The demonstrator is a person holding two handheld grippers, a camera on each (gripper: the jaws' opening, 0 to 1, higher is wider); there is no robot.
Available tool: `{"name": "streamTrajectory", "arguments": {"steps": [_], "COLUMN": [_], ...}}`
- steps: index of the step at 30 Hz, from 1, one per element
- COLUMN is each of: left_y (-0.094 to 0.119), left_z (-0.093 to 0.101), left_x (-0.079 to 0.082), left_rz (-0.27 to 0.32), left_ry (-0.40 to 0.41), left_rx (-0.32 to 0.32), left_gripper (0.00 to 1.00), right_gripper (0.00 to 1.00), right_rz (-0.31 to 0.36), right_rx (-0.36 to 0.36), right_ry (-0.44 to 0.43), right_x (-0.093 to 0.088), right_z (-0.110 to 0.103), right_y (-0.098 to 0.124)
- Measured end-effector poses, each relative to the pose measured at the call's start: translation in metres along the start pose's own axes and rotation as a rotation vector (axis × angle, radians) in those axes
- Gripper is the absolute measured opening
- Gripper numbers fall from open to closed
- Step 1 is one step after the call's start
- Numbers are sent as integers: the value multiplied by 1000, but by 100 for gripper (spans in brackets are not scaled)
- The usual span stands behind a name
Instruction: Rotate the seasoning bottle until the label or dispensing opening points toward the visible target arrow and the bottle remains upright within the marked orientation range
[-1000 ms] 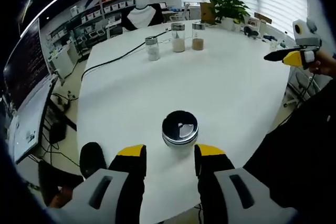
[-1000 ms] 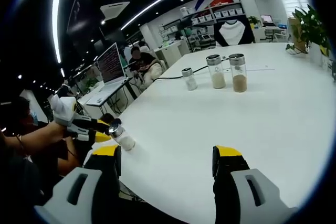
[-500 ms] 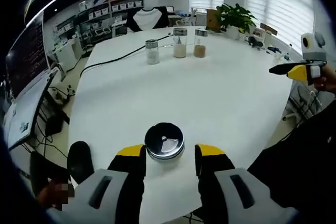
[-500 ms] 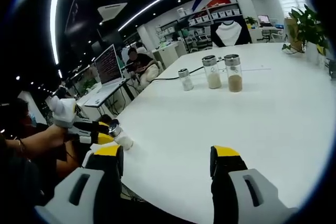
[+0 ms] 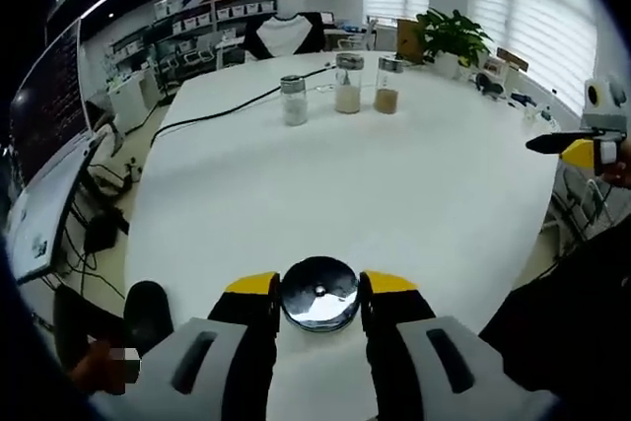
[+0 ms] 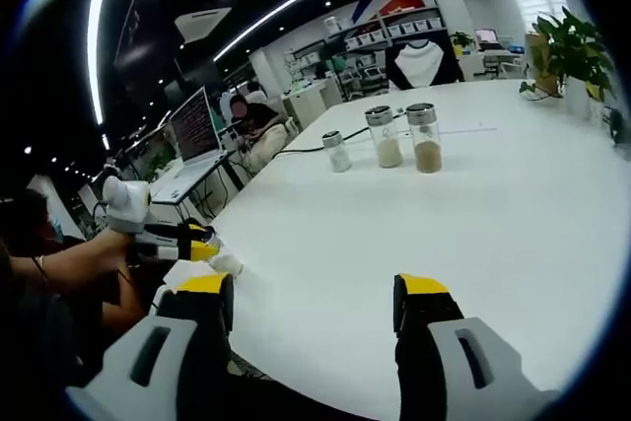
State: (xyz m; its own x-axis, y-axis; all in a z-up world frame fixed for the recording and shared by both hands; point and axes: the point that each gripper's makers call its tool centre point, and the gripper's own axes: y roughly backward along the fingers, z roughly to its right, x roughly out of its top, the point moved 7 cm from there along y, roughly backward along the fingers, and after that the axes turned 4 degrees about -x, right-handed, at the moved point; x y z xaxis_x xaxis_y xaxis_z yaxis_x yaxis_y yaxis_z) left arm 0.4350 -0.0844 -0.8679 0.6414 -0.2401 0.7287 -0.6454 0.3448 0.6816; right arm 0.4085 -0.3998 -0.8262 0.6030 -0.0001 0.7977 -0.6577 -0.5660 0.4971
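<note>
My left gripper (image 5: 317, 288) has its yellow-tipped jaws set close on either side of the seasoning bottle (image 5: 318, 294), whose shiny lid sits between them near the edge of the white table (image 5: 414, 175); whether they actually press it I cannot tell. My right gripper (image 6: 314, 293) hangs over the same table with its jaws wide apart and nothing between them. Farther off across the table stand three jars (image 5: 338, 86) in a row, a black cable (image 5: 227, 105) beside them, and a potted plant (image 5: 452, 38) beyond.
</note>
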Motion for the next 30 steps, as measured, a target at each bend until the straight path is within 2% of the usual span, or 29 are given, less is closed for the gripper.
{"name": "streamTrajectory", "arguments": {"steps": [9,30], "left_y": [-6,-20], "left_z": [-7,-17], "left_x": [2,25], "left_rz": [21,16], "left_ry": [84,120], "left_rx": [46,112], "left_gripper": [34,33], "right_gripper": [65,64], "right_rz": [10,28], "right_rx": [-5,-53], "right_ry": [-18,-66], "right_x": [-2,-6], "right_z": [4,19], "right_y": [2,13]}}
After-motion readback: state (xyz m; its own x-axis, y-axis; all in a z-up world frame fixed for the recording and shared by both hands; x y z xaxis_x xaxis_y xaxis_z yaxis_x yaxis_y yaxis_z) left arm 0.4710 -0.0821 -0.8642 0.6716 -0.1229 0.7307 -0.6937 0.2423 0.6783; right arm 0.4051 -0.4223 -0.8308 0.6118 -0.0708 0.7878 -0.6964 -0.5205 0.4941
